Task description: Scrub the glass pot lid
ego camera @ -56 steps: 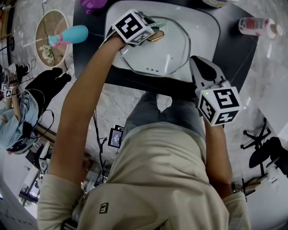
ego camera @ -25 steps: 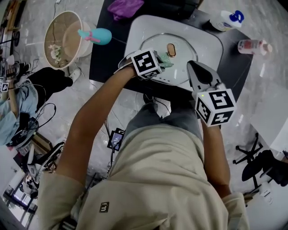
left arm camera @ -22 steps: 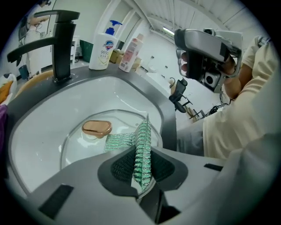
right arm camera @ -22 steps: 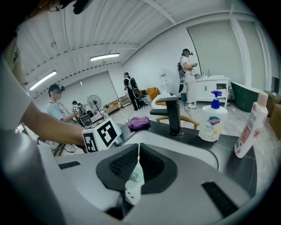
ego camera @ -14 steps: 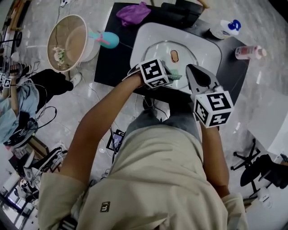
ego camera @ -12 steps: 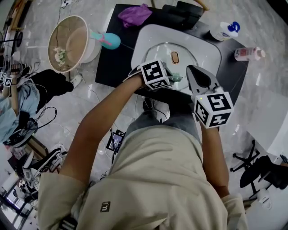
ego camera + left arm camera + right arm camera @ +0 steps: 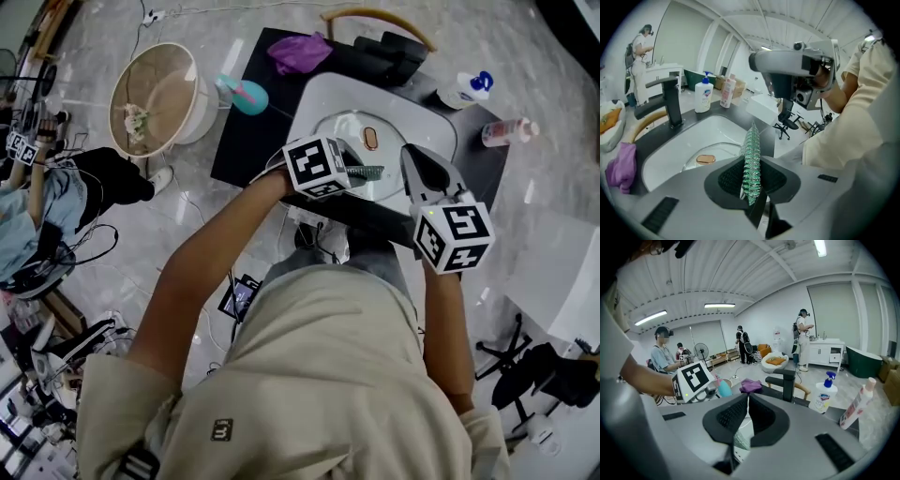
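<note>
The glass pot lid (image 7: 361,155) lies flat in the white sink (image 7: 323,94), its copper handle (image 7: 371,140) facing up. My left gripper (image 7: 361,173) hangs over the sink's near edge, shut on a green scrub pad (image 7: 367,173). In the left gripper view the scrub pad (image 7: 751,159) stands edge-on between the jaws, above the lid (image 7: 719,151) and apart from it. My right gripper (image 7: 418,157) is at the near right of the sink, jaws shut with nothing in them (image 7: 746,401).
A black faucet (image 7: 670,101), a white pump bottle (image 7: 703,93) and a pink bottle (image 7: 726,91) stand behind the sink on the black counter (image 7: 248,131). A purple cloth (image 7: 300,52) lies at the back left. A round basket (image 7: 155,98) and a teal bottle (image 7: 246,96) are further left.
The left gripper with the scrub pad has drawn back from the lid's handle side to the sink's near edge. The head view has pulled away. The right gripper has kept its place.
</note>
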The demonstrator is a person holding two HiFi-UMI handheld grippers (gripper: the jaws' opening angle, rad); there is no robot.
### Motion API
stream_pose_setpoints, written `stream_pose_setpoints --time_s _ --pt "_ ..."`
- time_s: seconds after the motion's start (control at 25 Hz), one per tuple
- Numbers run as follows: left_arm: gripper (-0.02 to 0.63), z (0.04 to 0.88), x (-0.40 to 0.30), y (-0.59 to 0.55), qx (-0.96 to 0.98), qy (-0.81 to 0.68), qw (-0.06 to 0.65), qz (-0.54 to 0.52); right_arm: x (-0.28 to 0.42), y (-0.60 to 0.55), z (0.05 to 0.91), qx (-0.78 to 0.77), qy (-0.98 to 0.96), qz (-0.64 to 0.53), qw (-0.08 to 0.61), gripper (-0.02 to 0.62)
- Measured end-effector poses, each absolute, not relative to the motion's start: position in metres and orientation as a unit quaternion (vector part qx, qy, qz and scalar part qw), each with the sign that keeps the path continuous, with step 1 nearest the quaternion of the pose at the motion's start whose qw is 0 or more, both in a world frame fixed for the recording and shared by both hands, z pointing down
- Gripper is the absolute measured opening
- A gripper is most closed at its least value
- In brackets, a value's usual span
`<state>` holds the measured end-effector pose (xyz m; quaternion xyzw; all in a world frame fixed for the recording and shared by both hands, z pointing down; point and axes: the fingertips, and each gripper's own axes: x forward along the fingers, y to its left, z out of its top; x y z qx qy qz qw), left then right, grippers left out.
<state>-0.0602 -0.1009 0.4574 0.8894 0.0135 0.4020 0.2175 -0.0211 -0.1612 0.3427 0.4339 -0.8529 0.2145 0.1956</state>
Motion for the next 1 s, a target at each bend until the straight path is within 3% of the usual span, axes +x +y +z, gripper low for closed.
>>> stream_pose_setpoints --time_s 0.4,0.8,1.0 --pt "0.083 0.341 -0.097 -0.112 0.941 -0.077 0.15 0.292 -0.027 -0.145 0.288 0.446 -0.862 0.166 0.175 0.026" --pt "0.084 0.225 -0.168 -0.111 0.956 -0.26 0.037 0.13 -0.04 -0.12 0.21 0.452 -0.879 0.055 0.142 0.023" --pt "0.084 0.195 -0.199 -0.107 0.938 -0.331 0.004 0.103 -0.042 -0.112 0.193 0.452 -0.881 0.04 0.134 0.023"
